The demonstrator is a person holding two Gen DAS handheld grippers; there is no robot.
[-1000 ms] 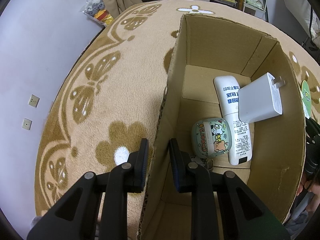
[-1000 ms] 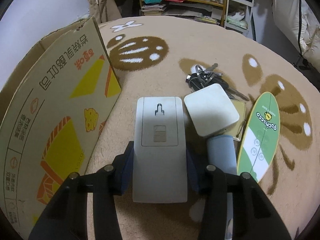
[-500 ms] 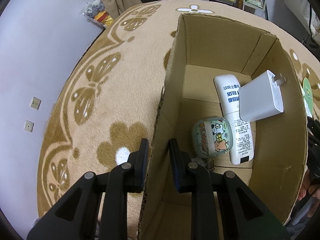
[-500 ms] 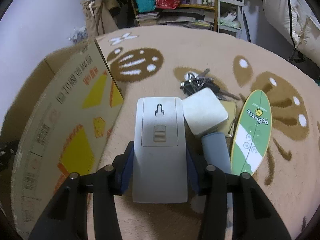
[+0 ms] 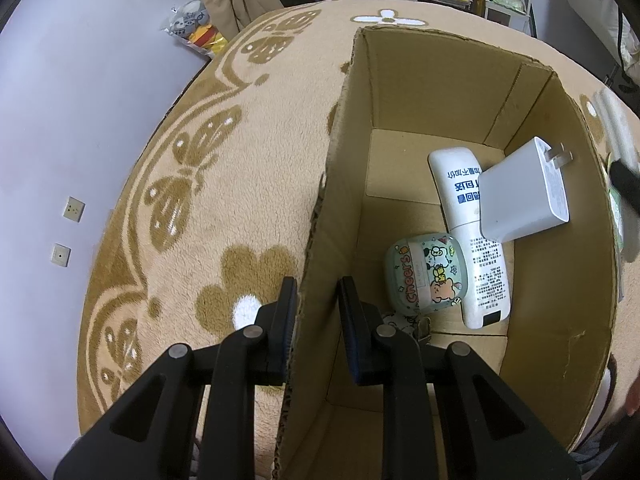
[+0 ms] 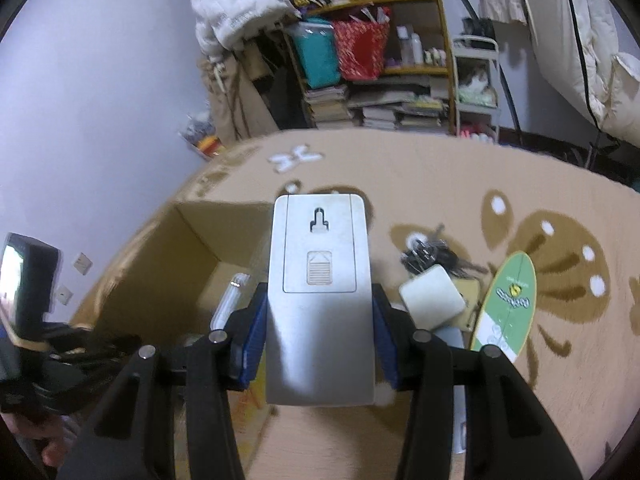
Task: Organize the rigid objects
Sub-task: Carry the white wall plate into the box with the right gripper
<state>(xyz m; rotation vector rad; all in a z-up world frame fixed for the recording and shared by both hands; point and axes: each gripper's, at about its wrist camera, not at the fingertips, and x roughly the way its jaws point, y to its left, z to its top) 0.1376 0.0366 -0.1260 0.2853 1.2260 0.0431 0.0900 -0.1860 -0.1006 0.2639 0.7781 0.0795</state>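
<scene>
A: Remote control (image 6: 320, 300), that is what the right gripper (image 6: 318, 340) is carrying. It is hanging over the cardboard box (image 5: 460, 92), above the near rim, with the fingers (image 6: 250, 340) pressing on its two long sides.

B: How will it handle, do you think?

A: Stiff plastic, probably light, and the smooth shell looks a bit slippery. Gripping across the narrow width near the lower half seems sensible, since the sides there are flat.

B: And how is it looking?

A: Pale grey and oblong, back side facing up, showing a battery cover with a ribbed catch and a keyhole slot above it.

B: What is the left gripper (image 5: 316, 320) doing?

A: Its fingers are sitting narrow, pinching the box's side wall, one outside and one inside.

B: What is lying inside the box?

A: A white tube (image 5: 476, 264), a white charger (image 5: 524, 200) resting across it, and a small cartoon case (image 5: 426, 276) beside the tube.
</scene>
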